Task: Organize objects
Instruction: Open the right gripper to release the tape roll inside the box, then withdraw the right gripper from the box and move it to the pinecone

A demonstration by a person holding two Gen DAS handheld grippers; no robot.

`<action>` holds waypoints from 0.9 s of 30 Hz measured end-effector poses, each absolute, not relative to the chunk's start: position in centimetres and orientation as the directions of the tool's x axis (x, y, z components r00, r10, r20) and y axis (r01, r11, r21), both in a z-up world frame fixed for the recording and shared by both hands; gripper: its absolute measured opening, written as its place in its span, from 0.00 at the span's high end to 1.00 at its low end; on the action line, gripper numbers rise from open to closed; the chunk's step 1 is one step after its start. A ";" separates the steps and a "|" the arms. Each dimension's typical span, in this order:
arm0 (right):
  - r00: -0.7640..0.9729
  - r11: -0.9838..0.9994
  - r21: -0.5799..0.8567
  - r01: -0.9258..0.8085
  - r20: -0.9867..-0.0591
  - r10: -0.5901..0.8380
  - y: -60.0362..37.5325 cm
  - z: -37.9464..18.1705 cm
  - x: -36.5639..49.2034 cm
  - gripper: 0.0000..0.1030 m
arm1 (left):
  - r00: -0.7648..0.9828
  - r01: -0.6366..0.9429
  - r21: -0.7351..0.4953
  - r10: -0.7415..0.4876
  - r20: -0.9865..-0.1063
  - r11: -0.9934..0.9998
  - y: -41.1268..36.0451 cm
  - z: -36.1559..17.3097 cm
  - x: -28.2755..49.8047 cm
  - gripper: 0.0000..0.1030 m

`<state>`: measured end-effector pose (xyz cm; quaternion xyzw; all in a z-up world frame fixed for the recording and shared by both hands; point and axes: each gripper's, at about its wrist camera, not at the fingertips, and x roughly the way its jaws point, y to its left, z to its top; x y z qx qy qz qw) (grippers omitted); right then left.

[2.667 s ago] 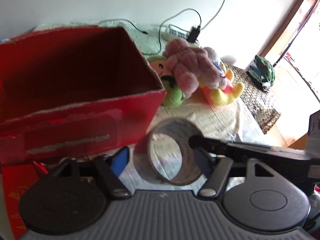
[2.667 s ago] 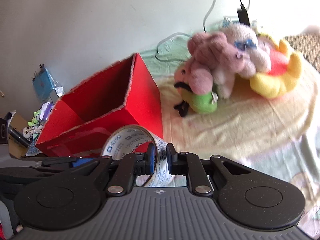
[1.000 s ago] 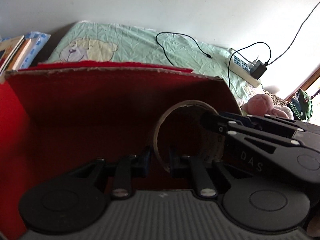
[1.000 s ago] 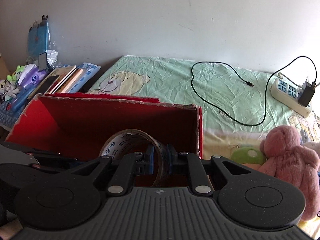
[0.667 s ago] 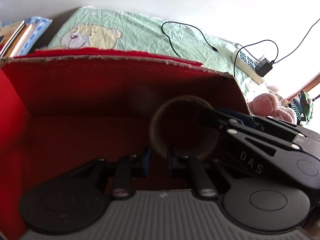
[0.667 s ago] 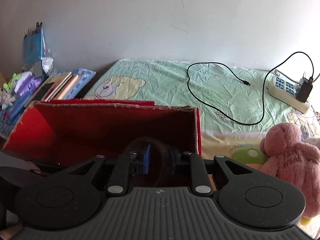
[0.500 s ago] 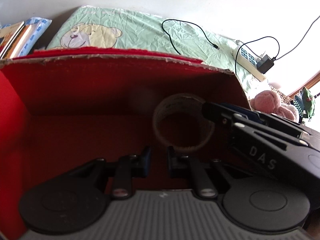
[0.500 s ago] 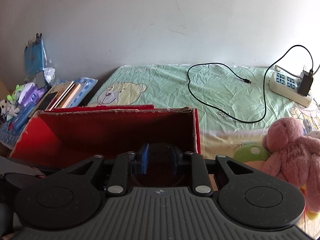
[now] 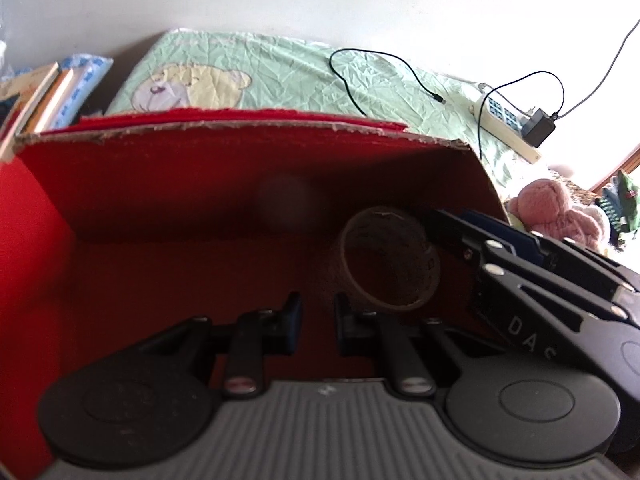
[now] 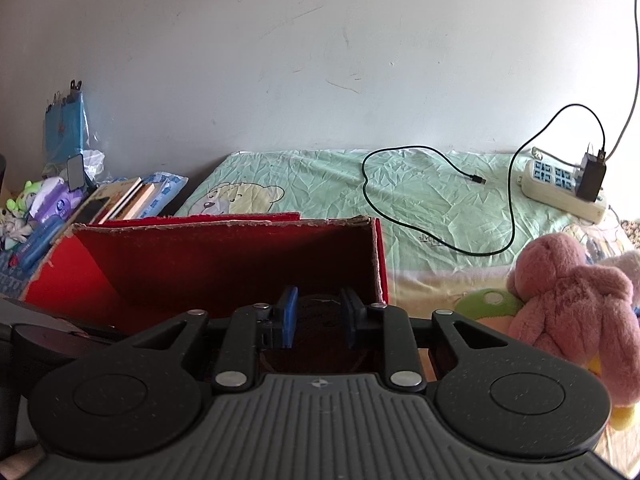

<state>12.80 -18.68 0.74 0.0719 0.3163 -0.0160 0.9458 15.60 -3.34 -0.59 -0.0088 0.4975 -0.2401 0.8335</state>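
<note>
The tape roll is lying inside the red box, light and rigid; gripping across its wall suits. Left gripper is sitting clenched, empty; right gripper is sitting released.

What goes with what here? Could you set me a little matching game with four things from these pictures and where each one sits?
Things:
1. tape roll
2. pink plush toy
3. black charger
4. books

Places:
A. plugged into the white power strip
B. stacked to the left of the red box
C. inside the red box, near its right wall
D. on the bed to the right of the red box

Pairs: 1-C, 2-D, 3-A, 4-B
</note>
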 end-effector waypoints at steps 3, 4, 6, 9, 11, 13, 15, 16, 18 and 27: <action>0.795 0.988 0.139 0.073 -0.606 0.026 -18.8 0.7 12.4 0.77 | 0.437 0.396 -0.198 -0.374 -0.818 0.896 -3.8 -0.3 14.9 0.84; 0.795 0.988 0.137 0.070 -0.605 0.028 -18.8 0.7 12.3 0.77 | 0.450 0.397 -0.182 -0.363 -0.816 0.900 -3.8 -0.2 14.7 0.80; 0.795 0.987 0.144 0.069 -0.606 0.033 -18.7 0.7 11.9 0.77 | 0.479 0.393 -0.148 -0.339 -0.810 0.908 -3.8 0.1 14.4 0.69; 0.793 0.983 0.165 0.074 -0.607 0.042 -18.7 0.8 11.5 0.75 | 0.517 0.377 -0.101 -0.300 -0.802 0.921 -3.5 0.3 14.0 0.66; 0.797 0.980 0.184 0.079 -0.602 0.048 -18.8 0.9 11.1 0.72 | 0.531 0.363 -0.085 -0.280 -0.800 0.928 -3.1 0.6 13.6 0.66; 0.805 0.977 0.199 0.080 -0.590 0.054 -18.8 1.1 10.5 0.65 | 0.543 0.349 -0.078 -0.269 -0.796 0.934 -2.7 1.0 13.2 0.66; 0.824 0.974 0.205 0.092 -0.565 0.042 -18.8 1.3 9.6 0.52 | 0.565 0.333 -0.055 -0.246 -0.787 0.941 -2.2 1.5 12.6 0.65; 0.835 0.973 0.213 0.090 -0.549 0.043 -18.8 1.4 9.2 0.51 | 0.576 0.325 -0.040 -0.232 -0.784 0.945 -2.1 1.7 12.3 0.64; 0.844 0.971 0.222 0.088 -0.534 0.046 -18.9 1.6 8.6 0.47 | 0.592 0.312 -0.017 -0.208 -0.779 0.950 -1.9 2.1 11.6 0.60; 0.857 0.967 0.245 0.071 -0.511 0.067 -19.0 2.0 6.9 0.39 | 0.660 0.268 0.094 -0.112 -0.743 0.959 -2.1 3.3 8.6 0.41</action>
